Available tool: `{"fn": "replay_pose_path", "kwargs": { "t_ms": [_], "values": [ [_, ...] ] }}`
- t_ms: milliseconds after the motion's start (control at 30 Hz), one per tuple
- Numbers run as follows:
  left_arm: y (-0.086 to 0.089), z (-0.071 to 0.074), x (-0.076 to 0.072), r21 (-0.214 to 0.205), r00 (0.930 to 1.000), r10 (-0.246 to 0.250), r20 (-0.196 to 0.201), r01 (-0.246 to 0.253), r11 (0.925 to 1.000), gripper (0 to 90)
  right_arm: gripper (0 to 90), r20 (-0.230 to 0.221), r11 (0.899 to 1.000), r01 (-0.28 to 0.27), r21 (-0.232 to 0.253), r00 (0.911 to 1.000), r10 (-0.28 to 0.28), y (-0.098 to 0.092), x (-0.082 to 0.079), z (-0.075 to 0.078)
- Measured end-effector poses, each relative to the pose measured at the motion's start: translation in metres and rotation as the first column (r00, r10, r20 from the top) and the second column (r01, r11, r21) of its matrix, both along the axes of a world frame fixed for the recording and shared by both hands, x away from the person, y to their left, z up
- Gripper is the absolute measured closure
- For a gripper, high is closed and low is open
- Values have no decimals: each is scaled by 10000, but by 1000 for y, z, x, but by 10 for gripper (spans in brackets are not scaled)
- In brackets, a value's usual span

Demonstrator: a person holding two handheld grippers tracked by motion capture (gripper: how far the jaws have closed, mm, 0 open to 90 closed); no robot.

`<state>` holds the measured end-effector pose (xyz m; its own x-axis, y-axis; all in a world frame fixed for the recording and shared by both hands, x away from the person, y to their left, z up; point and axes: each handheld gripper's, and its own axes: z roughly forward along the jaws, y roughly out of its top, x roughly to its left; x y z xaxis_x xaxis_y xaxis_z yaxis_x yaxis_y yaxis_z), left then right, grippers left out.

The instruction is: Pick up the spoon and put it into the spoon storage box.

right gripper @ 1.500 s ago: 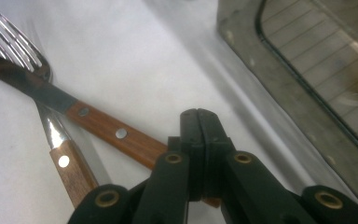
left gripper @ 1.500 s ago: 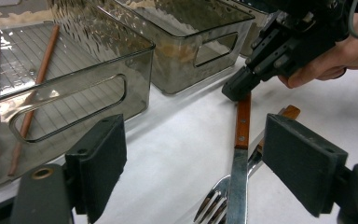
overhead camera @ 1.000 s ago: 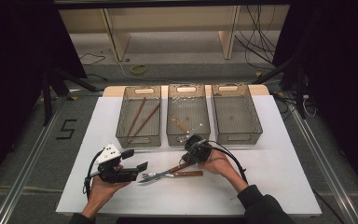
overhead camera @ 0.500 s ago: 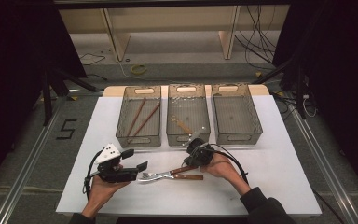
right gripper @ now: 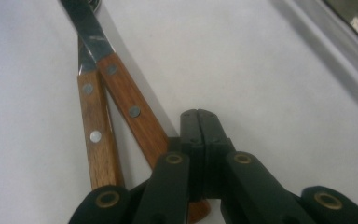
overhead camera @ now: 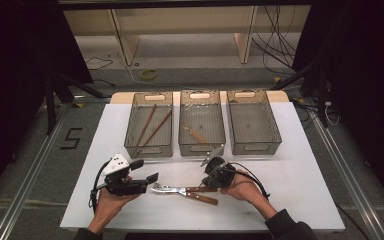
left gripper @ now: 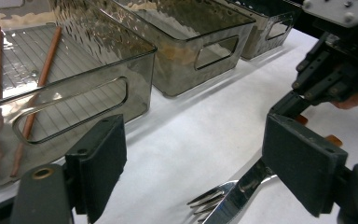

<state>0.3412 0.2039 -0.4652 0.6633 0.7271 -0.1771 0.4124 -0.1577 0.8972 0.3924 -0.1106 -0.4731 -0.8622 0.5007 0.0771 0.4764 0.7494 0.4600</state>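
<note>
Two wooden-handled utensils, a knife (overhead camera: 187, 190) and a fork (overhead camera: 200, 198), are seen lying crossed on the white table (overhead camera: 300, 200), near the front wall of the middle bin (overhead camera: 202, 131) and on the person's side of it. In the left gripper view, the fork's tines (left gripper: 208, 200) and the knife's blade (left gripper: 242, 193) are shown overlapping on the table. The left gripper (overhead camera: 145, 178) is held just left of the metal ends of the utensils, its jaws standing wide apart with nothing between them. The right gripper (overhead camera: 211, 170) is placed over the handle ends, between the utensils and the middle bin. In the right gripper view, its jaws are seen pressed together with no gap, their tips resting just beside the knife's handle (right gripper: 133, 116); nothing is clamped between them. Two brown chopsticks (overhead camera: 150, 127) are contained in the left bin (overhead camera: 149, 125), and a small utensil (overhead camera: 196, 134) is held in the middle bin. The right bin (overhead camera: 253, 122) is set beside the middle bin.
</note>
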Motion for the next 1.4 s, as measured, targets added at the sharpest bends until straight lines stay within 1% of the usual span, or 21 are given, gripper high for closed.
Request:
{"fn": "replay_pose_path", "kwargs": {
  "t_ms": [167,267,333,400,467,500,600,700,733,867,933,1000,1300,1400],
  "values": [
    [0,0,0,-31,10000,20,7,-20,10000,213,900,109,9997,-130,-203,9999,132,-2,-11,1],
    [-1,0,0,-72,10000,32,9,-31,10000,213,900,134,9993,-232,-293,9996,236,-3,-14,1],
    [0,0,1,-19,10000,-2,27,2,10000,213,900,193,9991,-245,-347,9995,252,-4,-15,2],
    [-1,0,0,-83,10000,28,12,-28,10000,213,849,281,9989,-366,-306,9989,374,-5,-14,2],
    [0,0,0,-90,10000,36,14,-36,10000,213,768,293,9994,-275,-227,9992,282,-6,-13,5],
    [0,0,0,-85,10000,33,18,-33,10000,213,745,325,9993,-307,-219,9990,314,-7,-12,6],
    [1,0,0,-89,10000,22,39,-21,10000,212,645,426,9988,-482,59,9979,479,-8,-11,13],
    [1,0,-1,-112,10000,53,45,-52,9999,212,577,476,9969,-727,290,9963,713,-7,-11,20],
    [1,0,-1,-122,10000,59,39,-58,9999,213,544,480,9965,-784,290,9959,770,-6,-11,21],
    [1,0,-1,-140,10000,70,32,-69,9999,211,475,472,9932,-1122,296,9927,1107,-3,-10,23],
    [1,0,-1,-150,10000,62,48,-61,9999,210,454,502,9923,-1220,218,9914,1208,-1,-11,22],
    [1,0,-1,-167,10000,49,52,-48,9998,210,428,439,9912,-1309,198,9905,1299,0,-11,22],
    [1,0,-2,-314,10000,11,16,-10,9995,204,379,416,9856,-1691,-19,9847,1691,8,-10,18],
    [0,0,-2,-368,10000,-65,64,67,9993,197,360,365,9843,-1760,-114,9837,1763,11,-10,16]
  ]
}}
